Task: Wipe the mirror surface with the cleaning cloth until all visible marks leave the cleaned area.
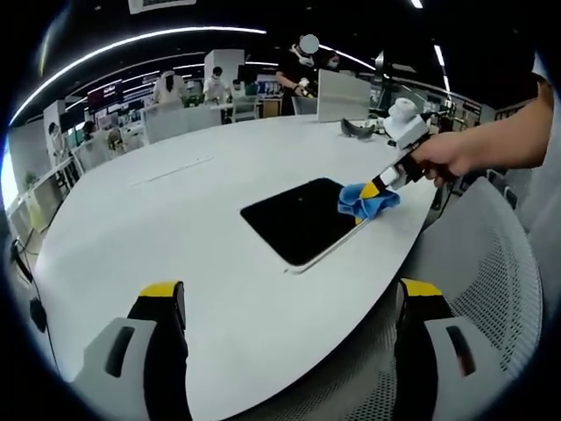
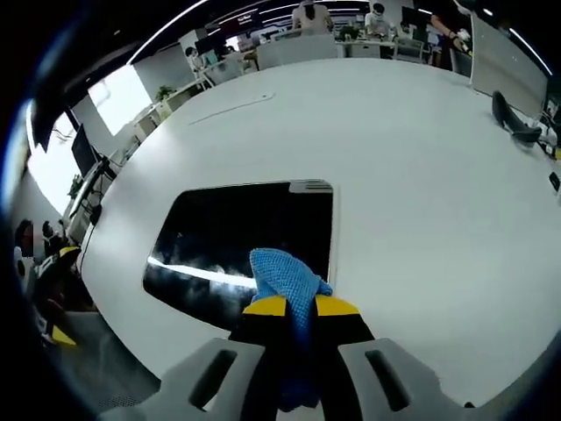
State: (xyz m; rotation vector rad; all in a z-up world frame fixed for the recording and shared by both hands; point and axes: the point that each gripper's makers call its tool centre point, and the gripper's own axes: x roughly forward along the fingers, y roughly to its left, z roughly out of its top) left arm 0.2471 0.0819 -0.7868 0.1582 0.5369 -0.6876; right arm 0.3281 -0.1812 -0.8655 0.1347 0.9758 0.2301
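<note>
Broadly, I have a big white oval table (image 1: 175, 219) under both grippers, with a mesh office chair (image 1: 491, 281) tucked against its near edge on my right side in the left gripper view. Far across the room I see desks, monitors and several people at work, well apart from my area. A dark curved object (image 2: 513, 118) lies on the far part of the table, and a thin pale strip (image 2: 232, 107) lies farther out; I can't tell what either is. Neither sits near the mirror.

The mirror (image 1: 298, 219) lies flat near the table's edge, dark, with a pale frame. In the right gripper view 1 bright streak of reflected light crosses its lower part, with a faint haze beside it. Bare tabletop lies beyond its far and left sides; on the chair side little table is left before the rim.

The left gripper (image 1: 289, 316) hangs off the near edge with its 2 jaws spread wide, holding nothing and touching nothing.

The right gripper (image 2: 301, 307), held in a hand (image 1: 451, 158), has its jaws clenched on the blue cleaning cloth (image 2: 285, 276). The bunched cloth rests on the mirror at the corner nearest the chair.
</note>
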